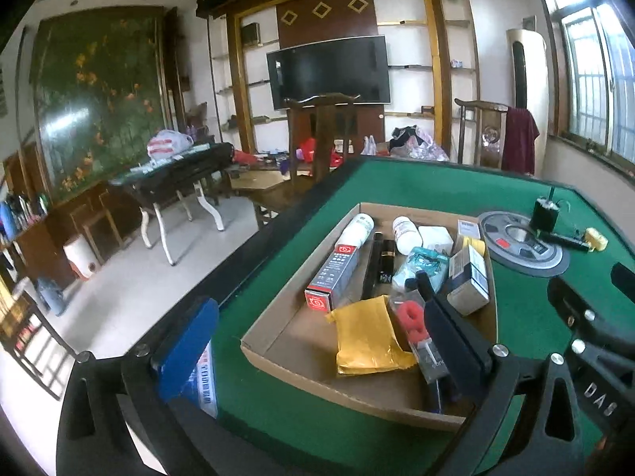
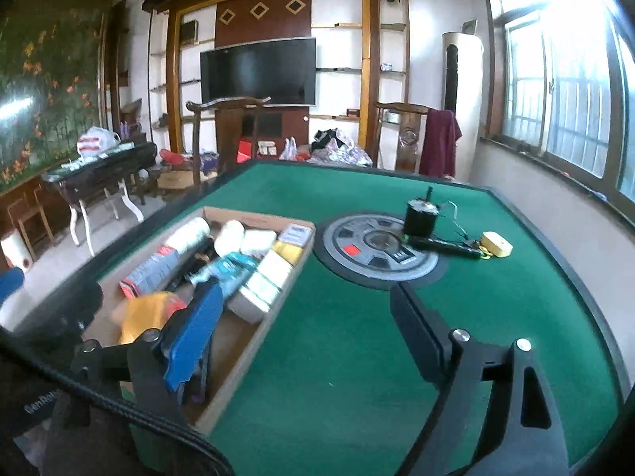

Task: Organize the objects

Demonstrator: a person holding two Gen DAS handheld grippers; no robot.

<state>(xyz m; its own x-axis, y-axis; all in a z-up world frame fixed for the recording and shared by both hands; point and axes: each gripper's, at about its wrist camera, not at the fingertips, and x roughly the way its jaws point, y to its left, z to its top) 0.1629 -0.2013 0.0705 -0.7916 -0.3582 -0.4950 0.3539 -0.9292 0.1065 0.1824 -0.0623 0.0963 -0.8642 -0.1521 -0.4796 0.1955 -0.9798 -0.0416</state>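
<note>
On the green table, the cardboard tray lies crowded, its long axis running away from the cameras toward the television. Both the left gripper and right gripper stand spread and empty. Judged risk: the yellow packet sits loose among the other items, so a careless reach could drag it out.

From my remote seat, the cardboard tray loses its near corner behind the right gripper's blue finger, and the yellow padded envelope there smears into blur. In the left wrist view, the black finger covers part of the red-ringed packet. Print on the red-and-grey carton is too small for me to read. The green table runs off the bottom edge.
</note>
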